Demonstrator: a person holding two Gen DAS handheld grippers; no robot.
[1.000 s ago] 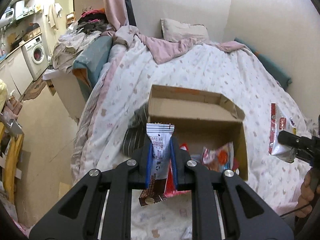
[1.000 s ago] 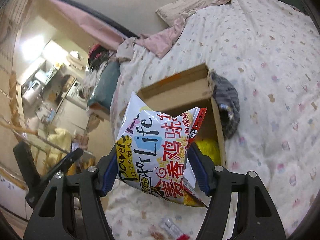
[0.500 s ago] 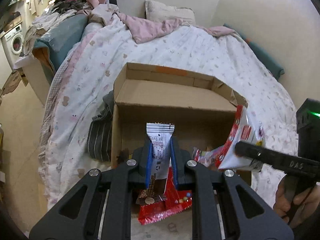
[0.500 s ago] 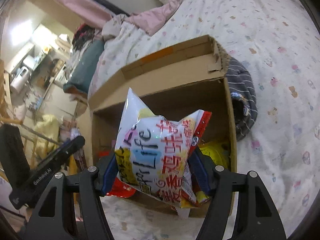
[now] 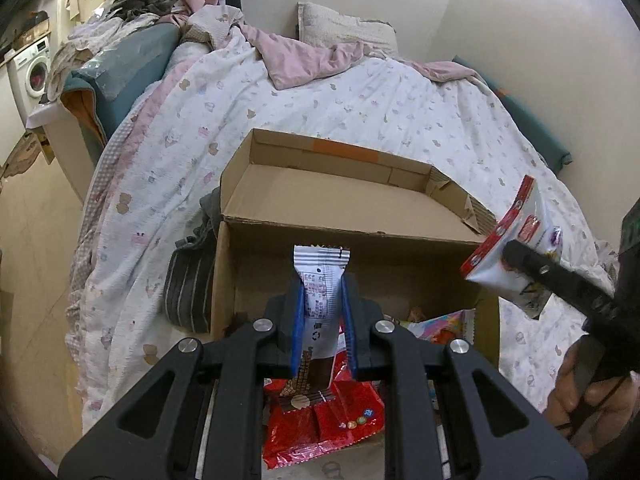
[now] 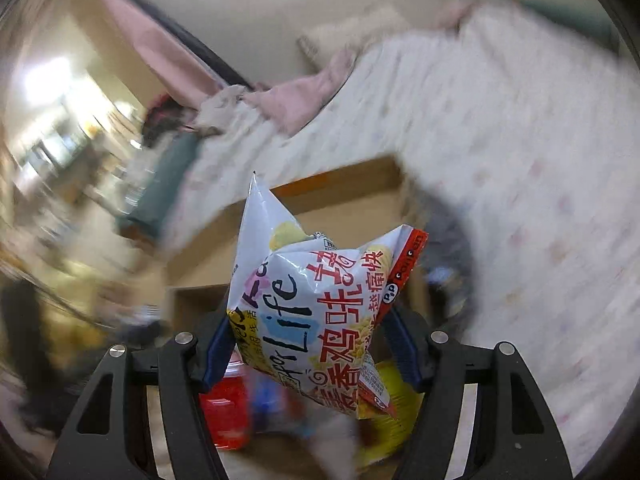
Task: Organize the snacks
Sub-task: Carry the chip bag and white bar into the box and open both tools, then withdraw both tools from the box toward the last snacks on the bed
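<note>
An open cardboard box (image 5: 340,208) lies on the bed and holds several snack packs, among them a red pack (image 5: 332,420). My left gripper (image 5: 322,320) is shut on a white and brown snack bar (image 5: 320,292), held upright over the box's near part. My right gripper (image 6: 312,344) is shut on a white chip bag (image 6: 316,308) with red and black print. In the left wrist view that chip bag (image 5: 516,240) hangs by the box's right wall. The right wrist view is blurred; the box (image 6: 352,200) shows behind the bag.
The bed (image 5: 360,100) has a white printed quilt, a pink blanket (image 5: 312,60) and a pillow (image 5: 344,28) at the far end. A striped grey cloth (image 5: 188,280) lies against the box's left side. A washing machine (image 5: 32,72) stands far left.
The left gripper with the bar has stayed over the box. The right gripper with the chip bag has moved up and back towards the box's right wall; its view is now blurred.
</note>
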